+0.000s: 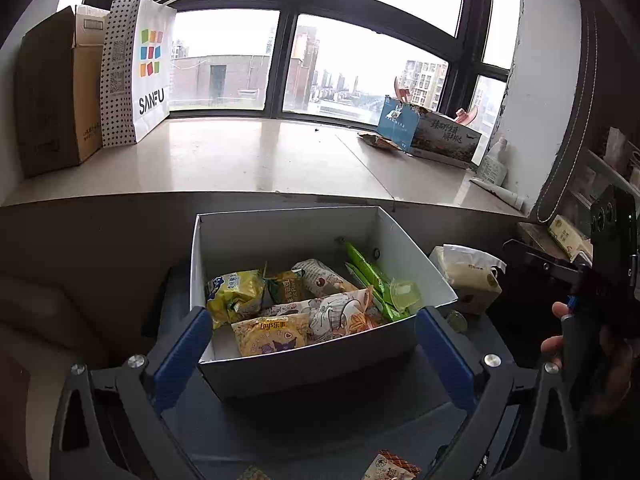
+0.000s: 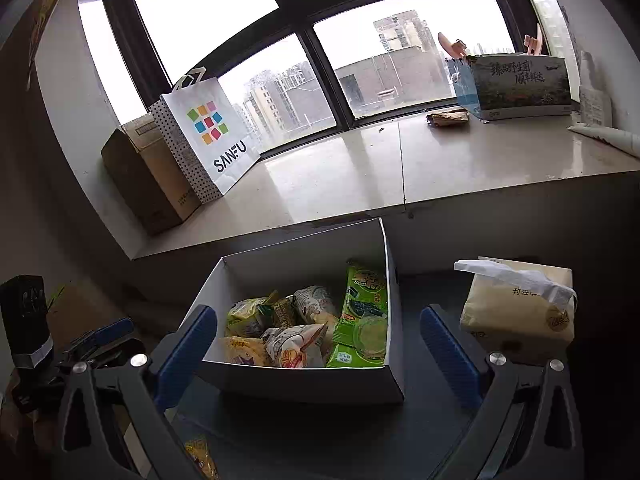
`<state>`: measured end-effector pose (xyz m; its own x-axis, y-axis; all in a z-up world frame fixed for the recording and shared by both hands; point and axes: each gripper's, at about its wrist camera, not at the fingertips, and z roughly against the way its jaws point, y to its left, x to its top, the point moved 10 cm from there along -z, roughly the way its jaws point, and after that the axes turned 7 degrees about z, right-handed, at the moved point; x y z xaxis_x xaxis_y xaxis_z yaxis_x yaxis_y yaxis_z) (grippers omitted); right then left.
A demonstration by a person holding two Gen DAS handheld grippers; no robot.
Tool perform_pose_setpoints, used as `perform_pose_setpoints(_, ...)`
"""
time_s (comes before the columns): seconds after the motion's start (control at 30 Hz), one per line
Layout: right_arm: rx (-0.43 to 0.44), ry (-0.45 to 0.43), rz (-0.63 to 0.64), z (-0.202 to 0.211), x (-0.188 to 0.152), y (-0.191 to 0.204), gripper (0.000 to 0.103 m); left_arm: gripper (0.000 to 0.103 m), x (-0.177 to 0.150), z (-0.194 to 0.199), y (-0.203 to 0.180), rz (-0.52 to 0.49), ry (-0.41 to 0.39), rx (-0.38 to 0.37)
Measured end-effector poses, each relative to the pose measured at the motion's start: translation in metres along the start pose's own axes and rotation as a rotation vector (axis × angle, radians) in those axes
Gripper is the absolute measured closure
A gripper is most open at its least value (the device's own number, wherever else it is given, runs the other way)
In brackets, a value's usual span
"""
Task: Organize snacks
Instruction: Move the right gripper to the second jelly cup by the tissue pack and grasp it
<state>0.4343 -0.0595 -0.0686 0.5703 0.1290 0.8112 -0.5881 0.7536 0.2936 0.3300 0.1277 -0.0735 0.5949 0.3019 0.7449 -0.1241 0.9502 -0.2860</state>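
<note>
**Most snacks boxed, a couple of stragglers left**

The white box (image 1: 304, 372) sits on the dark desk (image 1: 320, 432) in front of me, just below the windowsill, and it already holds most of what I am sorting. Along its right wall lie the long green packets (image 2: 364, 300), one leaning up against the side. Beside them, toward the middle, sits the pale cartoon-printed bag (image 1: 340, 312), with the yellow Lay's bag (image 1: 268, 334) at the near edge and the yellow-green packets (image 1: 236, 292) at the left. A small clear jelly cup (image 1: 406, 292) rests on top of the green packets.

What is left, as far as I can see, lies on the desk nearer to me than the box: an orange-patterned packet (image 1: 394, 466) at the bottom edge of the left view, and a yellow packet (image 2: 200, 456) low in the right view. Both are partly cut off, so I cannot tell what they are.

My left tongs (image 1: 316, 340) stand wide apart with nothing between the pads. My right tongs (image 2: 320, 340) are likewise spread and empty. I judge the job nearly finished.
</note>
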Motion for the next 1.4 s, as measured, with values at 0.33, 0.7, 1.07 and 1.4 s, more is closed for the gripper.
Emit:
perform_pose_setpoints(0.33,-0.024,-0.090,0.140,0.099,-0.078,0.032,0.000,0.000,-0.082,0.072,-0.050,-0.016,-0.054,-0.165)
perform_pose_setpoints(0.7,-0.152,-0.090,0.254,0.140,-0.134,0.033,0.000,0.000,-0.128,0.127,-0.090,-0.150,-0.097,-0.144)
perform_pose_setpoints(1.07,-0.280,0.052,0.209,0.099,-0.156,-0.044,0.000,0.000,-0.157,0.173,-0.073,-0.116,-0.097,-0.083)
perform_pose_setpoints(1.4,-0.322,0.177,0.092,0.003,-0.127,-0.116,0.000,0.000,-0.192,0.179,-0.056,-0.094,-0.050,-0.027)
